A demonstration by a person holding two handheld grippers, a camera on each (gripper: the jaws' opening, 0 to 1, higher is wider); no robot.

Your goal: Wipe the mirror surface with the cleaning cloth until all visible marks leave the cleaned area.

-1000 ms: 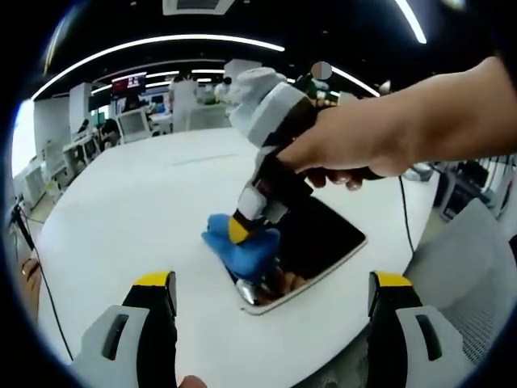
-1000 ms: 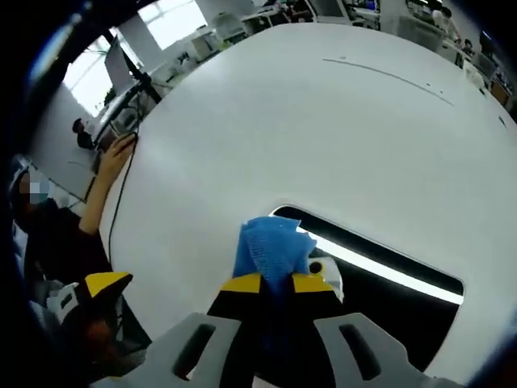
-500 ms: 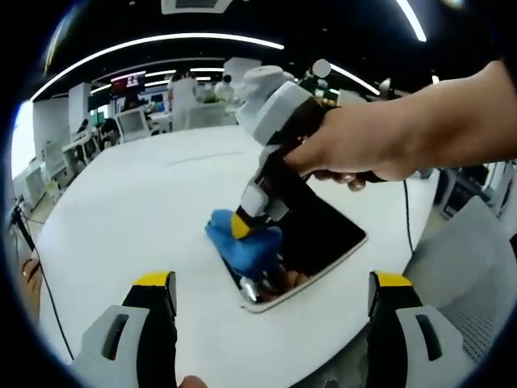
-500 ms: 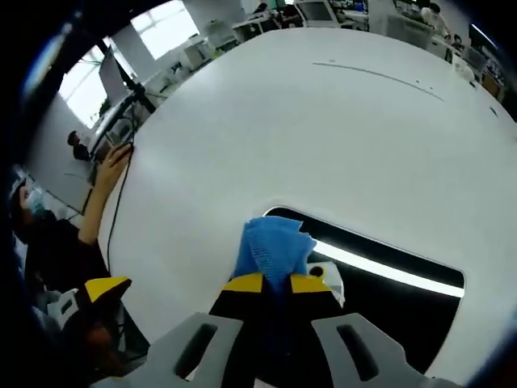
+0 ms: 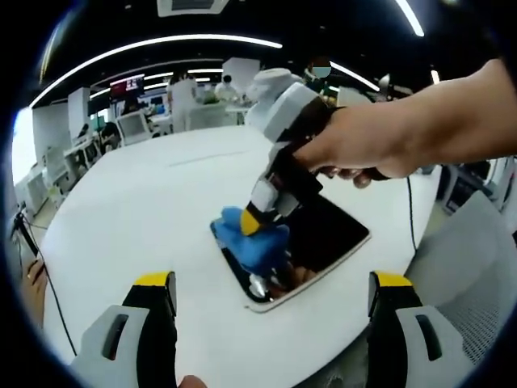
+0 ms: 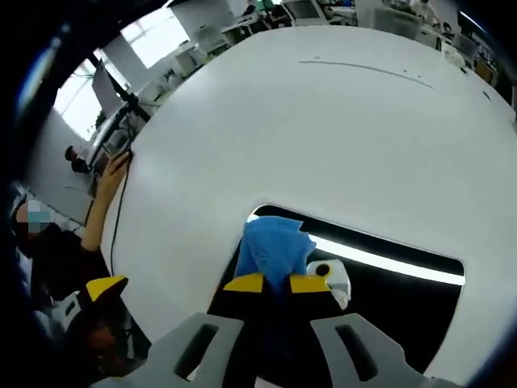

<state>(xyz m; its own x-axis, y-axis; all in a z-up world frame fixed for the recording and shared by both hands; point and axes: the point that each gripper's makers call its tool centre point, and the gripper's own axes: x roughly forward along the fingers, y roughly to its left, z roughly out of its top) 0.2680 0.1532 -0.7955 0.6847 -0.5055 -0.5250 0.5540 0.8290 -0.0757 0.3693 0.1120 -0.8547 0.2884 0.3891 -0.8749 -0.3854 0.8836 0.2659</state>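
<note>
Blue cloth (image 6: 272, 249) hides mirror (image 6: 396, 299) corner — marks indiscernible

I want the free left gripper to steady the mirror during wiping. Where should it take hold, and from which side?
Probably the mirror's near corner, at its white rim, coming in low from the left gripper's side. The mirror lies flat on the table, so only its thin edge offers a grip, and the right gripper presses the blue cloth on the far-left part.

Bright, even overhead strip lighting washes the white surface (image 6: 339, 129) nearly shadowless; a light strip glares across the mirror (image 6: 380, 267) (toward three o'clock). Fisheye bending curves edges, and distant desks blur.
</note>
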